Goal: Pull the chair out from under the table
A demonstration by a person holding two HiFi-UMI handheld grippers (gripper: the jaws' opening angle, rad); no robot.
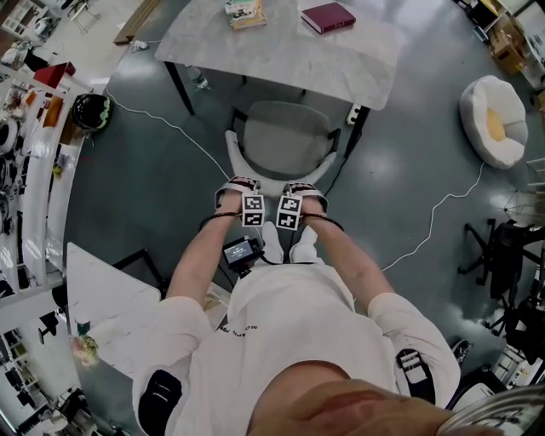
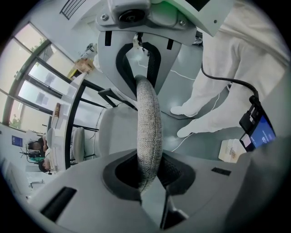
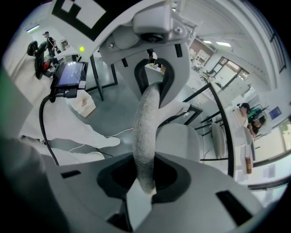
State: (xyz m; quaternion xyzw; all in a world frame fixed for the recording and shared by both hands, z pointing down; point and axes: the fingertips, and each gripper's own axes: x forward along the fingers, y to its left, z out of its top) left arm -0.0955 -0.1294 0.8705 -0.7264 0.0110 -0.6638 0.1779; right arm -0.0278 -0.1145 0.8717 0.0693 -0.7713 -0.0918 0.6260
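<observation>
The chair has a grey seat (image 1: 285, 128) and a curved white-and-grey backrest (image 1: 274, 176). It stands in front of the marble-topped table (image 1: 281, 55), its far part at the table's near edge. My left gripper (image 1: 235, 187) and right gripper (image 1: 306, 190) sit side by side on the backrest's top, pointing steeply down. In the left gripper view the grey fabric rim (image 2: 148, 127) runs between the jaws of the left gripper (image 2: 146, 176), which are shut on it. The right gripper (image 3: 146, 179) clamps the rim (image 3: 146, 127) the same way.
A red book (image 1: 328, 17) and another book (image 1: 245, 13) lie on the table. My feet (image 1: 288, 244) stand just behind the chair. A white cable (image 1: 426, 230) crosses the floor. A round white cushion (image 1: 494, 119) lies right, a white desk (image 1: 102, 298) left.
</observation>
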